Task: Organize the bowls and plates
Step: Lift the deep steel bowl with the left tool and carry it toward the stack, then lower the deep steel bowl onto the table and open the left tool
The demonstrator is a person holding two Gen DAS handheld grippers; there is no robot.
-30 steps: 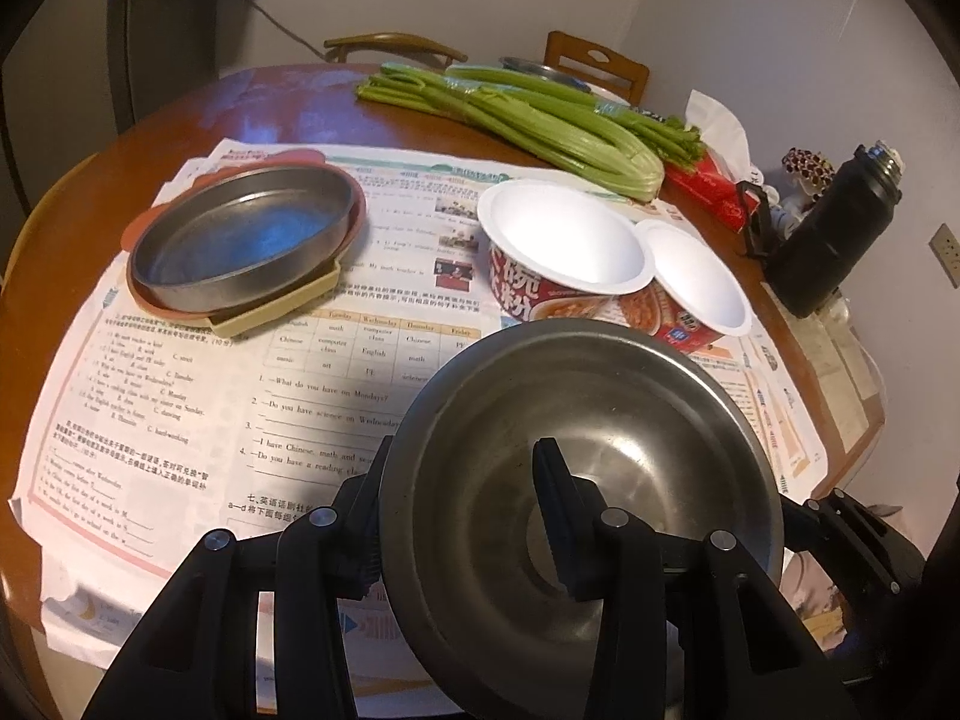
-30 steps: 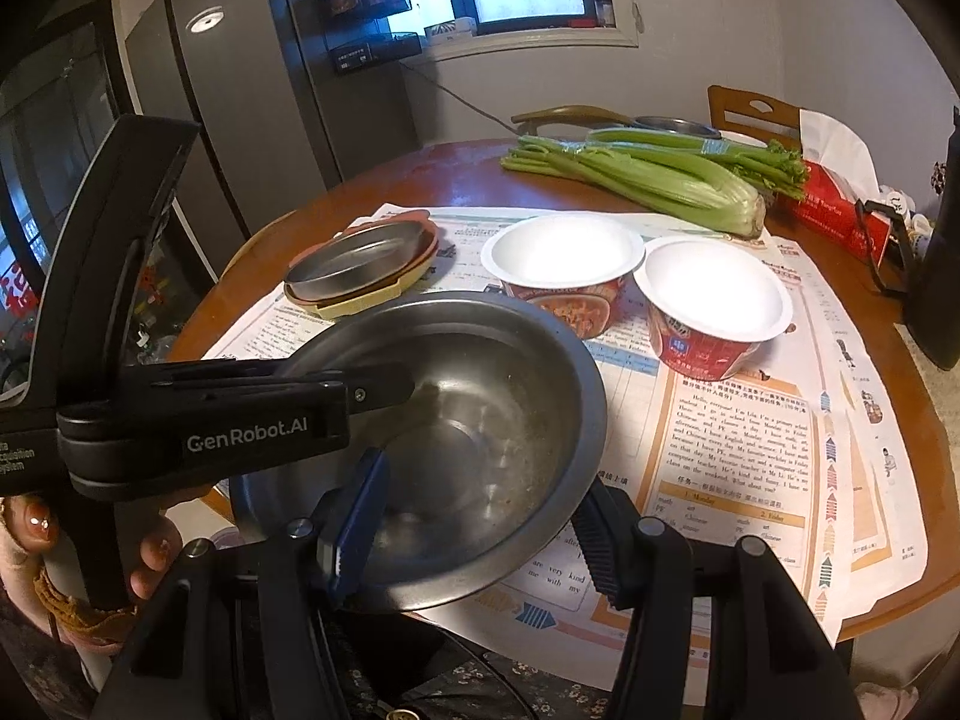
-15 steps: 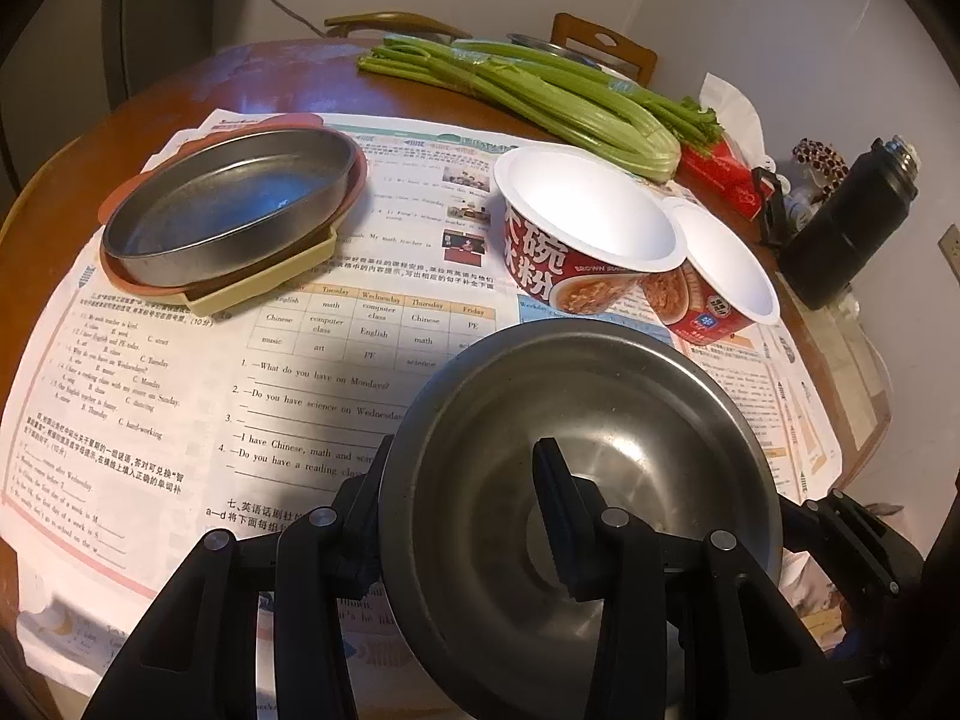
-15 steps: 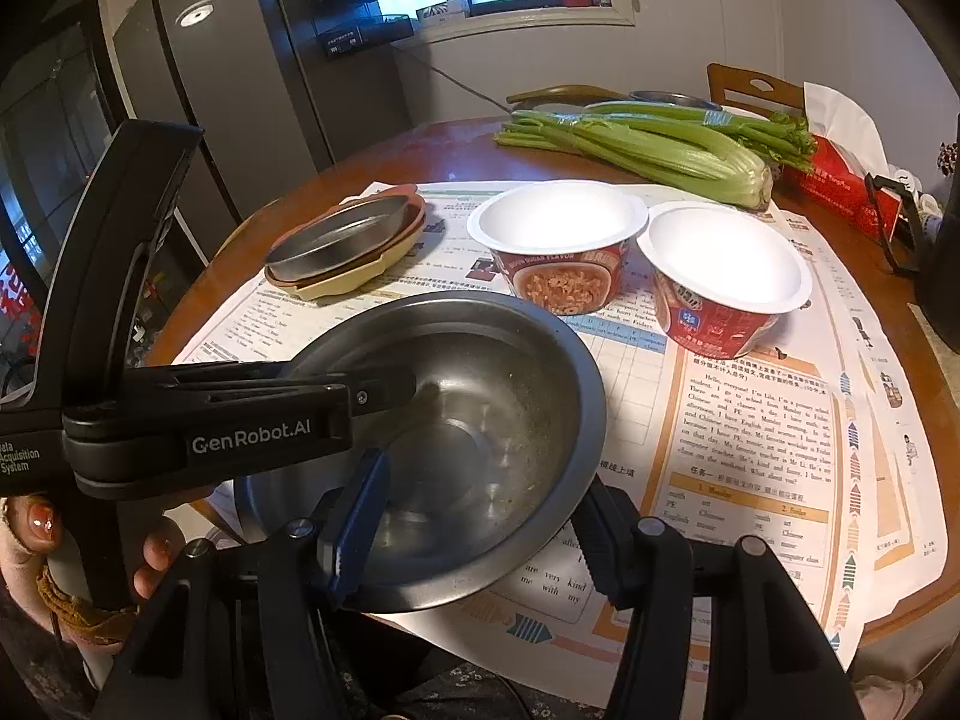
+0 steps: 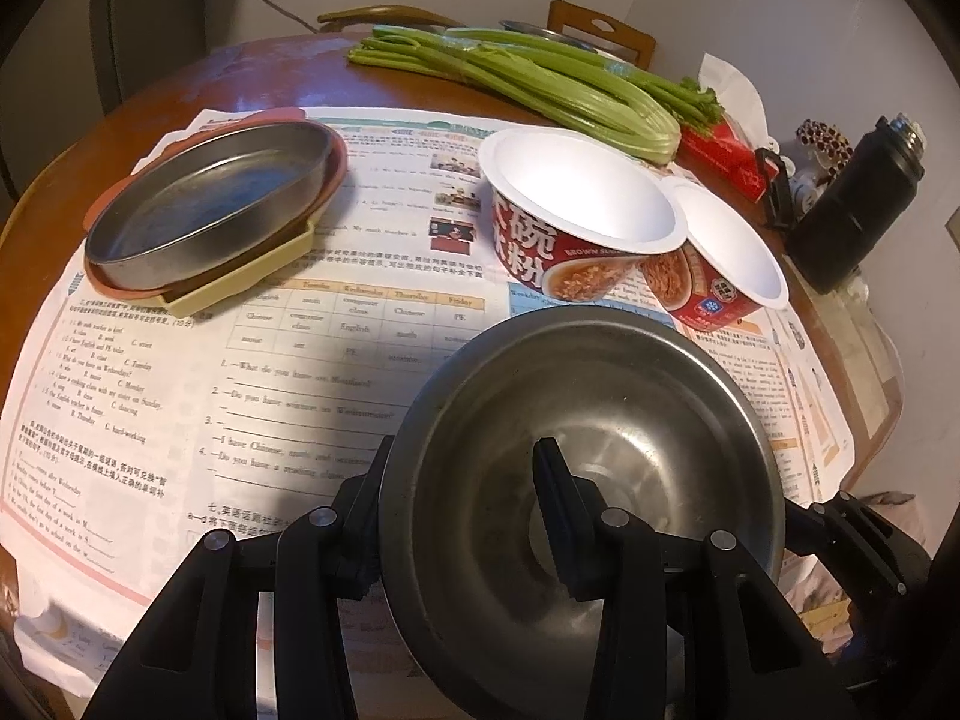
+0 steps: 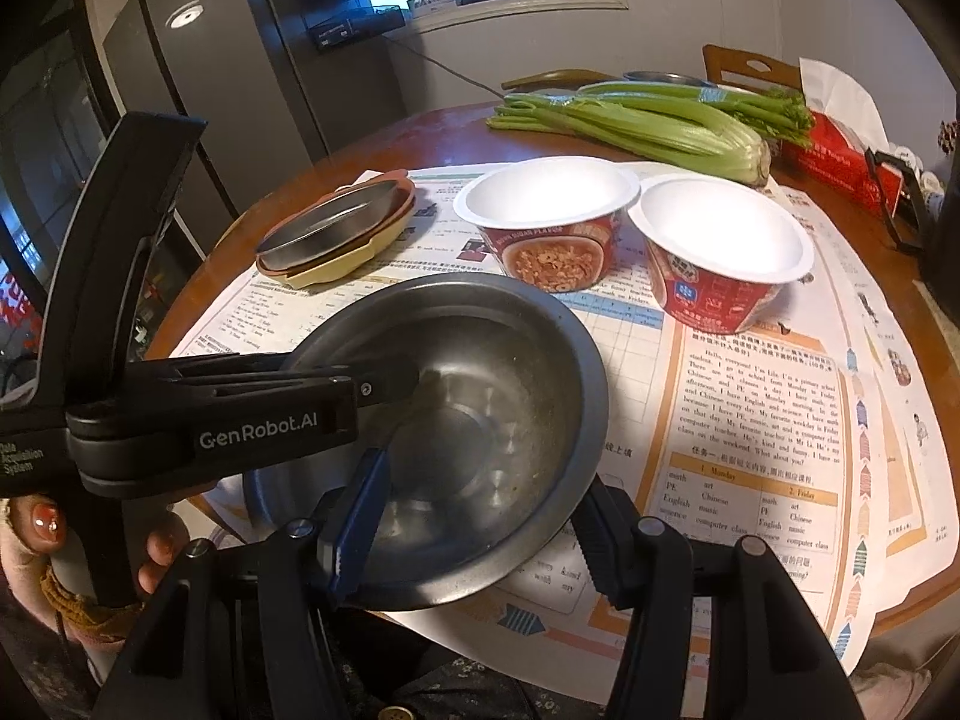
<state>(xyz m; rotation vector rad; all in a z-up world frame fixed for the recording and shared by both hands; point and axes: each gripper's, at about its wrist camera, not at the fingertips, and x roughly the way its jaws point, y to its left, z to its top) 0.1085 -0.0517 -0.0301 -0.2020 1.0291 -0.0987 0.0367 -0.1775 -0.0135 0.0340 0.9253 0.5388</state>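
Observation:
A steel bowl (image 5: pixel 606 420) (image 6: pixel 480 396) is held above the table's near edge. My left gripper (image 5: pixel 462 498) is shut on its rim, one finger inside and one outside; it also shows in the right wrist view (image 6: pixel 384 384). My right gripper (image 6: pixel 480 516) straddles the bowl's near side, one blue-padded finger inside and one outside; whether it clamps is unclear. Two red paper noodle bowls (image 5: pixel 576 210) (image 5: pixel 720 258) stand side by side beyond it. A steel plate (image 5: pixel 210 198) (image 6: pixel 336 222) lies on stacked plastic plates at the left.
Printed paper sheets (image 5: pixel 180 396) cover the round wooden table. Celery stalks (image 5: pixel 528 84) lie at the back, a red tissue box (image 6: pixel 840 156) and a black flask (image 5: pixel 852 210) at the right. A fridge (image 6: pixel 228 90) stands behind left.
Both grippers with the steel bowl have moved forward over the table toward the paper bowls. The grips look unchanged.

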